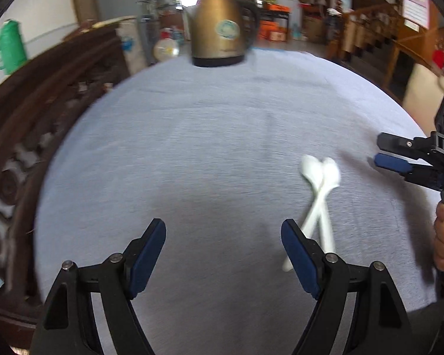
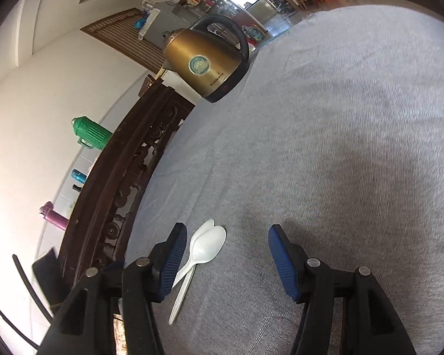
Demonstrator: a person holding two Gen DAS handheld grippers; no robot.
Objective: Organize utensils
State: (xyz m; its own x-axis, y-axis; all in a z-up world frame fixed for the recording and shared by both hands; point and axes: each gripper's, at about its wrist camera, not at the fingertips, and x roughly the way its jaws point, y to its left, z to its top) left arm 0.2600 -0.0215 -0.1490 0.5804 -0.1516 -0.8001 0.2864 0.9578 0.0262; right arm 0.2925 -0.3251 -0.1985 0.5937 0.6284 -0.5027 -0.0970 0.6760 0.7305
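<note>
Two white plastic spoons [image 1: 319, 198] lie crossed on the grey tablecloth [image 1: 207, 148], bowls away from me. My left gripper [image 1: 223, 230] is open and empty above the cloth; the spoons lie just right of its right finger. My right gripper [image 1: 376, 152] enters from the right edge, beyond the spoons. In the right wrist view the right gripper [image 2: 226, 236] is open and empty, and the spoons [image 2: 205, 248] lie on the cloth [image 2: 325, 148] just inside its left finger.
A brass-coloured electric kettle [image 1: 219, 29] stands at the table's far edge; it also shows in the right wrist view [image 2: 207, 62]. A dark carved wooden bench back [image 2: 118, 183] runs along the table's left side. A green thermos [image 2: 91, 133] stands behind it.
</note>
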